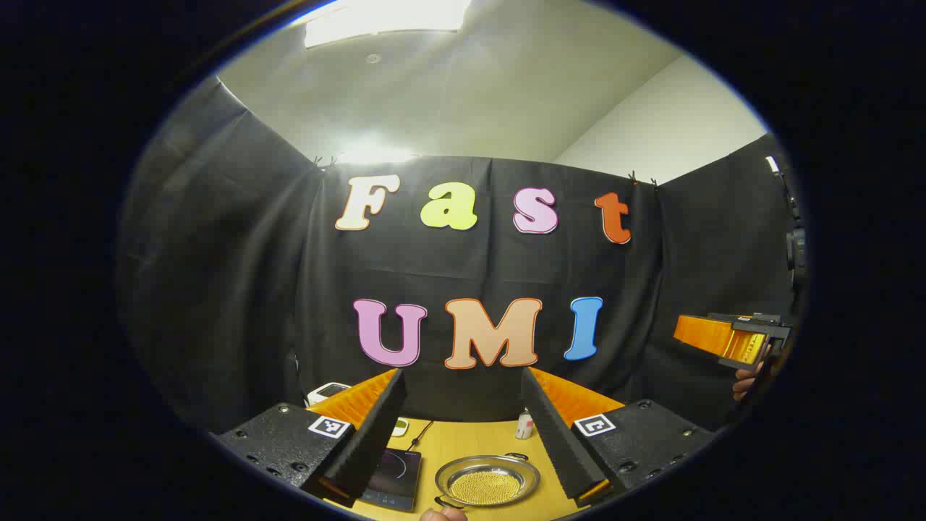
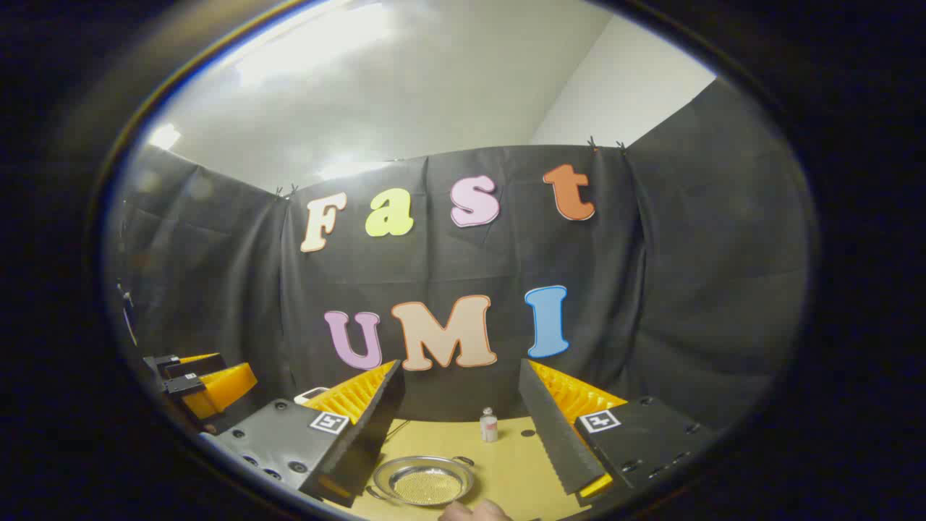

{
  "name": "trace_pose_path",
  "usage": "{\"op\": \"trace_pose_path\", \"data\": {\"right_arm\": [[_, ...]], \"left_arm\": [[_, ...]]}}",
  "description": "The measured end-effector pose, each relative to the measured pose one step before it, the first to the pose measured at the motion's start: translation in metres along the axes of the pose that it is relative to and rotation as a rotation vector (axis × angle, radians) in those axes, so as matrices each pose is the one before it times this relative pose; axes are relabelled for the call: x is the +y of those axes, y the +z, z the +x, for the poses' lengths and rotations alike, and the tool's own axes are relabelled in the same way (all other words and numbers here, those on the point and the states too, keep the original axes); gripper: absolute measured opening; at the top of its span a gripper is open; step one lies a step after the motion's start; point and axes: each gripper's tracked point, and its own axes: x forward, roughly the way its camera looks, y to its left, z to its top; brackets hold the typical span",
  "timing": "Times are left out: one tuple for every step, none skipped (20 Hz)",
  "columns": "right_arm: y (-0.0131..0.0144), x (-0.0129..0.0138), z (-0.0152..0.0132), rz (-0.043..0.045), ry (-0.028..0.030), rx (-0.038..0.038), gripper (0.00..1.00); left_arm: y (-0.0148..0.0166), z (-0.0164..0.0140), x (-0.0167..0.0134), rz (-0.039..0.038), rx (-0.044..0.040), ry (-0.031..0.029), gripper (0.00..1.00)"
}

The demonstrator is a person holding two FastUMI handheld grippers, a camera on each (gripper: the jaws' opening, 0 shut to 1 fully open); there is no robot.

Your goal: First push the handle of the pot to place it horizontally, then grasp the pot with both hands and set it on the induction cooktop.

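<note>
One pot (image 1: 487,480), one cooktop (image 1: 391,470), one bottle (image 1: 524,425); both tongs (image 1: 463,434) gape wide, holding nothing.

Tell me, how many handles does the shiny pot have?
2. The pot has one small loop handle on its far rim and one on its near rim, next to the cooktop on the table. Nothing more shows around the rim.

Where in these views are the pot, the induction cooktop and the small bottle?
pot (image 1: 487,486): left gripper view, on its inner bottom.
induction cooktop (image 1: 391,475): left gripper view, on its dark glass top.
small bottle (image 2: 489,425): right gripper view, on its body.
</note>
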Motion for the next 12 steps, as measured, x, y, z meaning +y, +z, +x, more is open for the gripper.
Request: {"op": "trace_pose_path", "data": {"right_arm": [[0.00096,-0.00199,0.00147,-0.00215,0.00094,-0.00072,0.97],[-0.00312,-0.00123,0.00126,-0.00105,0.00161,0.00123,0.99],[-0.00105,-0.00038,0.00216,0.00026,0.00263,0.00349,0.97],[-0.00357,-0.00043,0.00014,0.00250,0.00193,0.00390,0.97],[-0.00023,0.00027,0.00023,0.00367,0.00511,0.00322,0.97],[-0.00132,0.00066,0.00092,-0.00011,0.00394,0.00013,0.97],[0.00086,-0.00031,0.00008,-0.00401,0.00086,-0.00245,0.97],[-0.00102,0.00106,0.00120,-0.00527,0.00218,-0.00280,0.97],[-0.00038,0.00114,0.00120,-0.00456,0.00140,0.00058,0.97],[-0.00166,0.00111,-0.00036,-0.00358,0.00043,0.00347,0.97],[-0.00161,0.00061,0.00034,-0.00109,-0.00114,-0.00018,0.97],[-0.00015,0.00029,0.00098,0.00097,-0.00157,-0.00019,0.97]], "left_arm": [[-0.00039,-0.00077,0.00028,0.00333,0.00128,0.00540,0.95],[0.00009,-0.00061,0.00075,0.00251,0.00011,0.00607,0.95],[-0.00095,0.00001,0.00022,0.00077,0.00267,0.00460,0.96],[-0.00045,0.00014,0.00094,0.00116,0.00444,0.00335,0.96],[-0.00186,-0.00142,0.00099,0.00246,0.00307,0.00389,0.96],[0.00032,0.00029,0.00153,0.00196,-0.00039,0.00409,0.96],[-0.00162,0.00088,0.00121,0.00123,0.00151,0.00418,0.95],[-0.00042,0.00002,0.00115,0.00026,0.00159,0.00295,0.95],[-0.00236,-0.00025,0.00036,0.00080,0.00461,0.00098,0.95],[-0.00064,0.00018,0.00064,0.00111,0.00019,-0.00092,0.96],[-0.00072,0.00043,0.00111,0.00294,0.00197,0.00146,0.96],[0.00070,0.00065,0.00112,0.00234,-0.00024,-0.00056,0.95]]}}
